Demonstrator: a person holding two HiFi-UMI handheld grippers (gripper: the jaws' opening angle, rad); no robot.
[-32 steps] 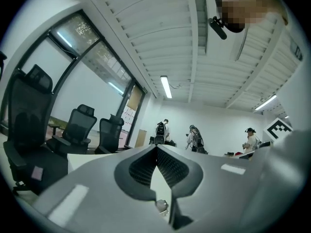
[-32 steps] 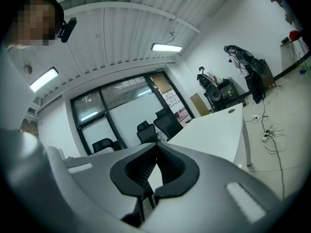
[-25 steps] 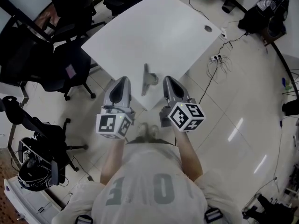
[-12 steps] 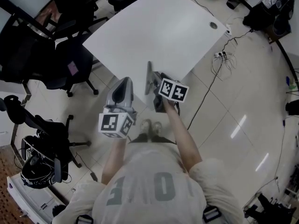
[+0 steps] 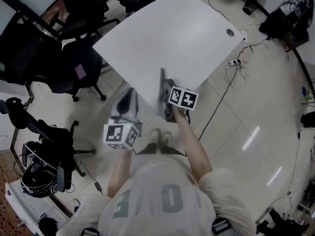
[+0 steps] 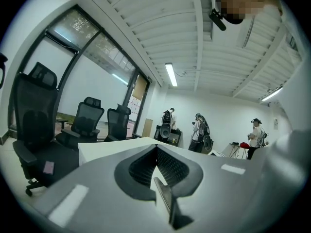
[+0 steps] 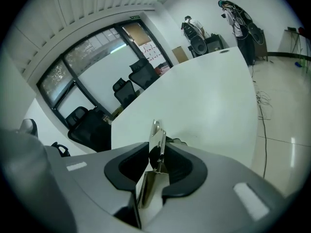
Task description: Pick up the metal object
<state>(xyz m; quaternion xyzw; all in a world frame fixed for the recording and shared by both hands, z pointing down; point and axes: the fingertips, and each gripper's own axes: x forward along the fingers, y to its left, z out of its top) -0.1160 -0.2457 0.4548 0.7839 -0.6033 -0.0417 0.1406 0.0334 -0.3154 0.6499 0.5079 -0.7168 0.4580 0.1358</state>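
right gripper (image 5: 166, 89) swings in from beside the metal object (image 5: 161, 81) onto it, jaws closing around it.

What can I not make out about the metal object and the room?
Head view: the right gripper and its marker cube cover the near part of the metal object, so its full shape is hidden.
Right gripper view: the jaws are closing with the object between them; the gripper body hides its lower end.
Left gripper view: the people at the far wall are too small to describe.
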